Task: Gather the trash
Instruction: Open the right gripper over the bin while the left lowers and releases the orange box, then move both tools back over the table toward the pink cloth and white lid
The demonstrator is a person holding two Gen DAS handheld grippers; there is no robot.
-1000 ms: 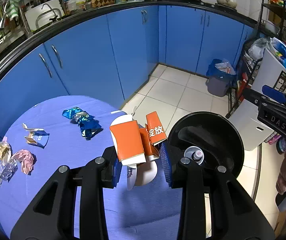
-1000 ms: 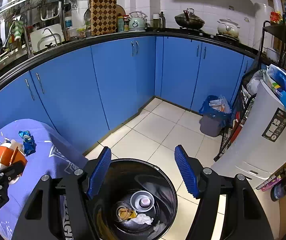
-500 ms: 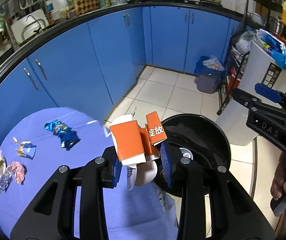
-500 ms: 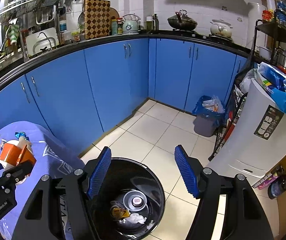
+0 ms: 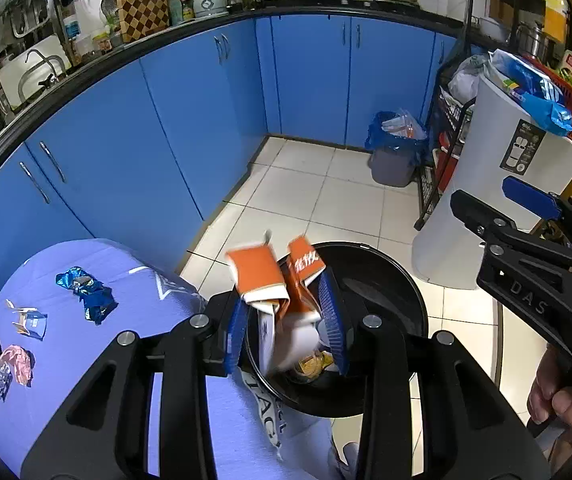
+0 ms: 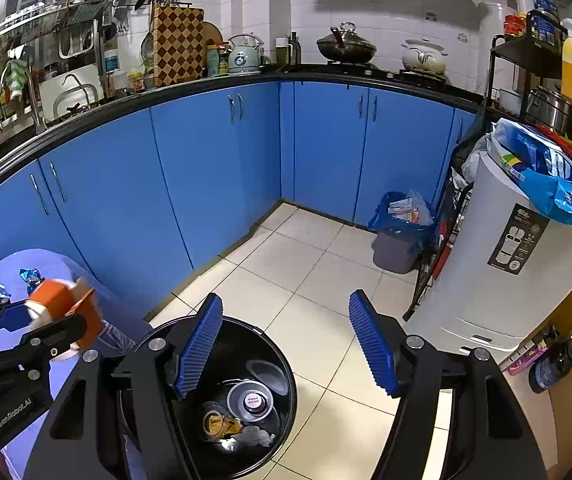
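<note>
One carton (image 5: 282,292) pinched in your L claw (image 5: 286,320), now carried off the table (image 5: 134,280) & over the bin (image 5: 401,280) w/ its trash. R claw (image 6: 286,344) spread, empty. Drop looks next; wrappers (image 5: 86,290) left.

The carton (image 5: 274,280) was orange and white, with white characters on one orange flap. The bin (image 5: 397,280) was black. The cloth (image 5: 86,344) on the worktop was lilac with white print. One wrapper (image 5: 86,292) was shiny blue, another (image 5: 16,362) pink. Each hand-held gripper had black fingers with ridged blue pads (image 6: 202,340). The cabinets (image 6: 214,168) were blue, the chopping board (image 6: 178,44) brown-and-cream chequered.
</note>
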